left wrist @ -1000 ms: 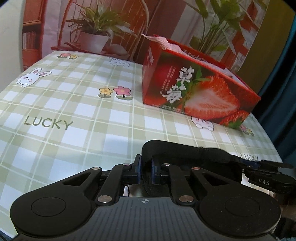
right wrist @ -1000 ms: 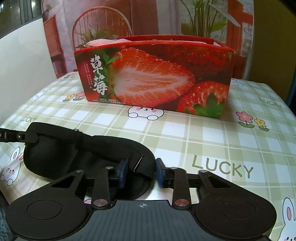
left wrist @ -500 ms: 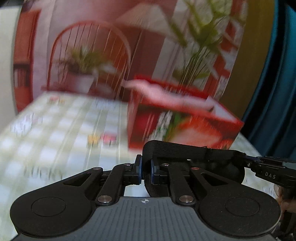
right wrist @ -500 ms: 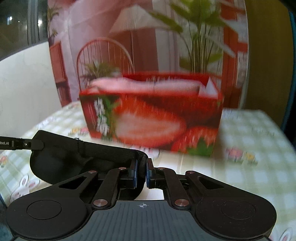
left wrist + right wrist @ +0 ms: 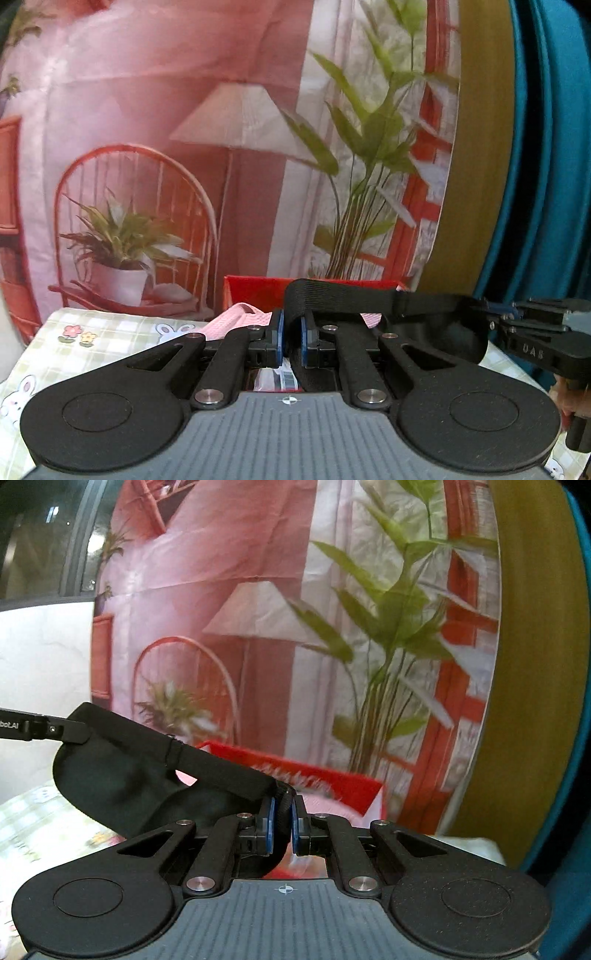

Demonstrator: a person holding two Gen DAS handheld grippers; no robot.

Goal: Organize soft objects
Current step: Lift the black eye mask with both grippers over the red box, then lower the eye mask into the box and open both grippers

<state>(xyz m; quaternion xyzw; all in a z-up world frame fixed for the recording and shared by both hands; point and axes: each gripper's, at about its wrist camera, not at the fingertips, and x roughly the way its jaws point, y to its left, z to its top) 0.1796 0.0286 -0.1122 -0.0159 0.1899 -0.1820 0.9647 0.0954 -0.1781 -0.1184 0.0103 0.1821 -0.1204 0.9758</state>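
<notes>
Left wrist view: the left gripper (image 5: pixel 291 343) sits at lower centre, its blue-padded jaws clamped on one end of a black padded fabric sleep mask with an elastic strap (image 5: pixel 436 328). The mask stretches away to the right of the frame, where the right gripper (image 5: pixel 496 321) pinches its far end at the right edge. Behind the jaws, in the middle of the frame, stands an open red cardboard box (image 5: pixel 258 288) with a pink checked cloth (image 5: pixel 231 321) lying over its rim. At lower left shows a green-and-white checked tablecloth printed with rabbits and flowers (image 5: pixel 107 328). A printed backdrop of a lamp, chair and potted plants (image 5: pixel 221 129) fills the upper frame.

Right wrist view: the right gripper (image 5: pixel 281 825) has its jaws closed on the mask's strap end at lower centre. The mask (image 5: pixel 122 771) hangs clear of the tablecloth (image 5: pixel 37 823), spreading toward the left, where the left gripper's tip (image 5: pixel 70 733) grips its other end at the left edge. The red box (image 5: pixel 314 775) lies just beyond, blurred, with pink cloth (image 5: pixel 325 803) inside it.
</notes>
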